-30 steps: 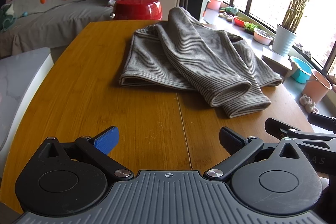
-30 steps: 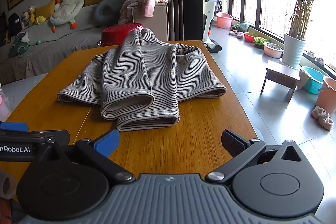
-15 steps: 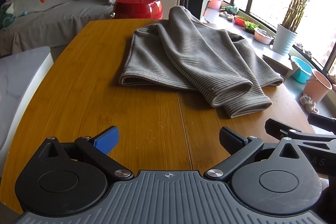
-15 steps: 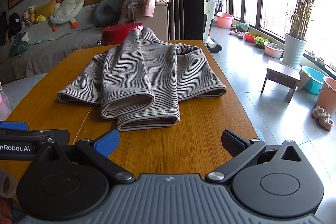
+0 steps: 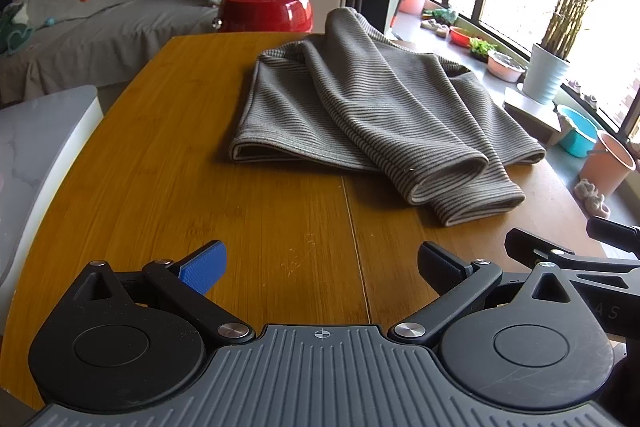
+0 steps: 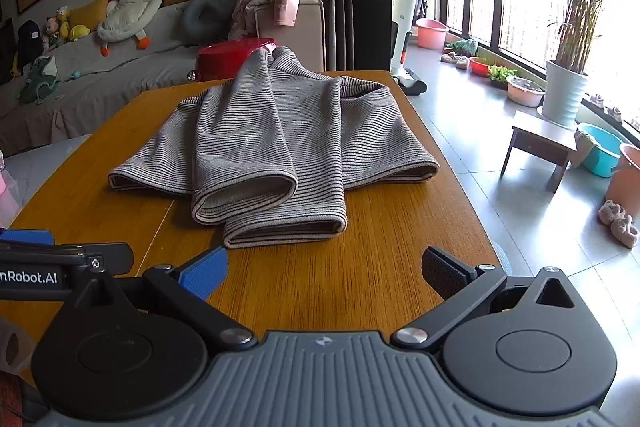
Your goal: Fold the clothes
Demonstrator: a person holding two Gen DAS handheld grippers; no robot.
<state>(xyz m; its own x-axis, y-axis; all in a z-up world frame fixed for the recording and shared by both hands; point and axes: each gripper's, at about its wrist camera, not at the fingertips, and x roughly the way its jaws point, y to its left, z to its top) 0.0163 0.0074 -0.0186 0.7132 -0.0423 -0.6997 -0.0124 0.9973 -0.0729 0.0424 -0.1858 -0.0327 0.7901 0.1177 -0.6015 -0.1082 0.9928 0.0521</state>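
Almost nothing had moved since the earlier frames. My left gripper and right gripper hung spread, empty, short of the sleeve-folded striped sweater, probably lining up its next fold.

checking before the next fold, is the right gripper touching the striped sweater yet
Apart. The right wrist view shows bare table between the open right gripper and the striped sweater.

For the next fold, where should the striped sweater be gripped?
Probably the striped sweater at its lower sleeve cuff, approached low from the near table edge: its open, doubled edge faces both open tongs, and nothing lies between.
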